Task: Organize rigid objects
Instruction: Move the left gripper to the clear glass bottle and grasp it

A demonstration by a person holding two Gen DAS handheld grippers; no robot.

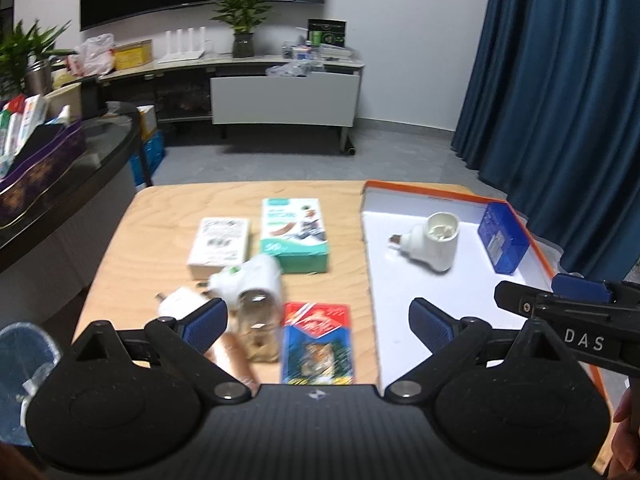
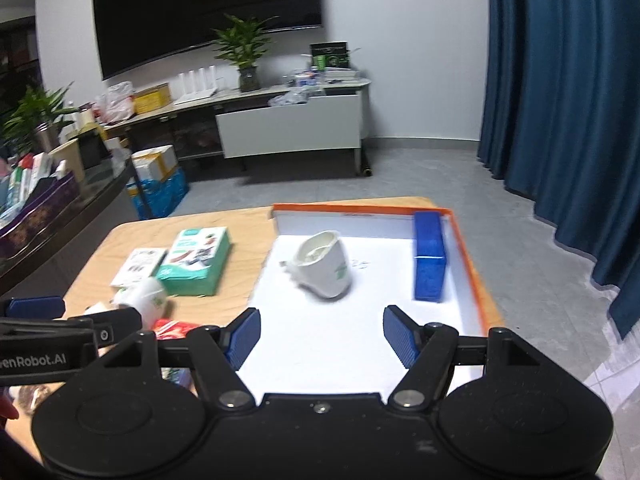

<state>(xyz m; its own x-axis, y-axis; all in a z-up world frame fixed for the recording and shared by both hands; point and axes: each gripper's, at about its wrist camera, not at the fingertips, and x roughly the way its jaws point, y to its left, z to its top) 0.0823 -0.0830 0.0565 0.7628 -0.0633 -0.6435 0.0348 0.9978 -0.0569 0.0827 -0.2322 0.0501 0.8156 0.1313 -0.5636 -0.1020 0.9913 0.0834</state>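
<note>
From the left wrist view, the left gripper (image 1: 318, 320) is being held spread wide and empty above the near edge of the wooden table (image 1: 120, 256), where the unsorted pile is lying: a clear jar (image 1: 258, 328) and a red-and-blue card pack (image 1: 318, 344) directly under the fingers, a white plug-in device (image 1: 248, 280) just beyond, then a white carton (image 1: 219, 246) and a teal box (image 1: 294, 236) farther off. To the right of that pile, the orange-rimmed tray (image 1: 536, 240) is being used as the collecting place, a judgement drawn from what is already lying in it: a white plug-in unit (image 1: 432, 246) and a blue box (image 1: 502, 240) set against its far-right wall. The jar and card pack are shown clearly only here. From the right wrist view, the right gripper (image 2: 322, 338) is being held parted and empty over the tray's near floor, with the white unit just ahead and the blue box seen standing along the wall, its long side revealed. The green mark on the unit is being shown only in this view.
</note>
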